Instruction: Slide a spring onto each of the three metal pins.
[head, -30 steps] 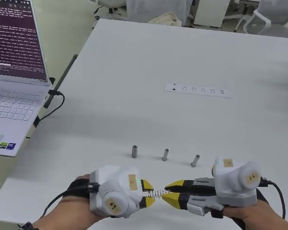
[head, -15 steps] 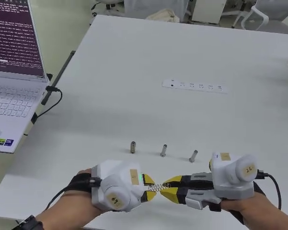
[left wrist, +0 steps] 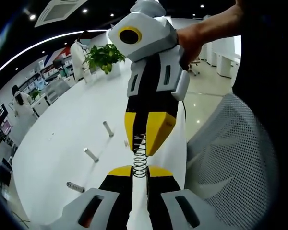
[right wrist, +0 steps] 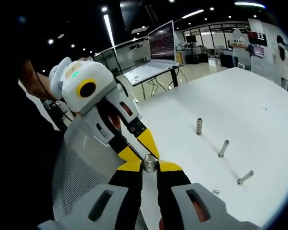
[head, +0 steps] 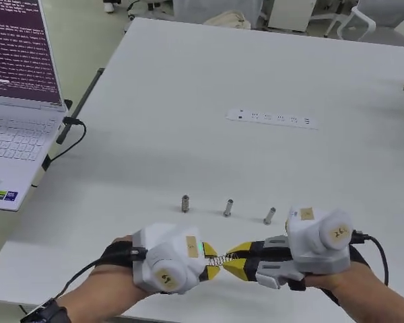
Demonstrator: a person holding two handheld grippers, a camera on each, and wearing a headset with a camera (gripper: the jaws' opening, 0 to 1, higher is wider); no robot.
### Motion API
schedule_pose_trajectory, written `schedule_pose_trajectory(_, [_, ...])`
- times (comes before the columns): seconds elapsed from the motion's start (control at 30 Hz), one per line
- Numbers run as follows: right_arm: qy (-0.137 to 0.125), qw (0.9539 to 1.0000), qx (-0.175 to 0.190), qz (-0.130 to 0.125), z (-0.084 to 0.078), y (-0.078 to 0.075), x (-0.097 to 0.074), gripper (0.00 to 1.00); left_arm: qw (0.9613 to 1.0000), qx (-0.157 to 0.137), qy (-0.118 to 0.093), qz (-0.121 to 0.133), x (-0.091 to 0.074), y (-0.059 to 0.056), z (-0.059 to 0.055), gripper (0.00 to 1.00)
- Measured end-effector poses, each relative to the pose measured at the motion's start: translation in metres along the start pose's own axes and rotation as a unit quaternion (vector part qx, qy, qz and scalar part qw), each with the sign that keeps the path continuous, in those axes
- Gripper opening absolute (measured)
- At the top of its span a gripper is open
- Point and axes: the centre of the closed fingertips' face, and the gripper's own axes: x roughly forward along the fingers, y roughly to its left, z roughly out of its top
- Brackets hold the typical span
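so both claws meet nose to nose at the near edge of the white worktop (head: 188,101), around 6 o'clock in the head view. the left claw (head: 212,266) and the right claw (head: 230,264) each have their yellow tips pressed together on one end of the same little spring (head: 220,258), so it hangs stretched between them, clear of the surface. its long axis runs roughly 9 to 3 o'clock, with the right end a touch higher. in the left gripper view the spring (left wrist: 140,155) points straight out from between the left claw (left wrist: 140,171) tips into the right claw (left wrist: 146,139). in the right gripper view you look down its open end (right wrist: 150,164). the three pins (head: 228,208) sit in a row just toward 12 o'clock of the claws. the left pin (head: 185,203) looks coiled, like it has a spring on it, while the other two look bare. further toward 12 there's a power strip (head: 273,119), and a laptop (head: 13,101) sits out at 10.
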Motion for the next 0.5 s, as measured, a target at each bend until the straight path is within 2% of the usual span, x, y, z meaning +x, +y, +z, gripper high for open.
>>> schedule_pose_trajectory(0.5, [0.035, 0.997, -0.068, -0.008, 0.018, -0.004, -0.019, 0.08, 0.9975, -0.047, -0.052, -0.008, 0.002, 0.008, 0.025, 0.02])
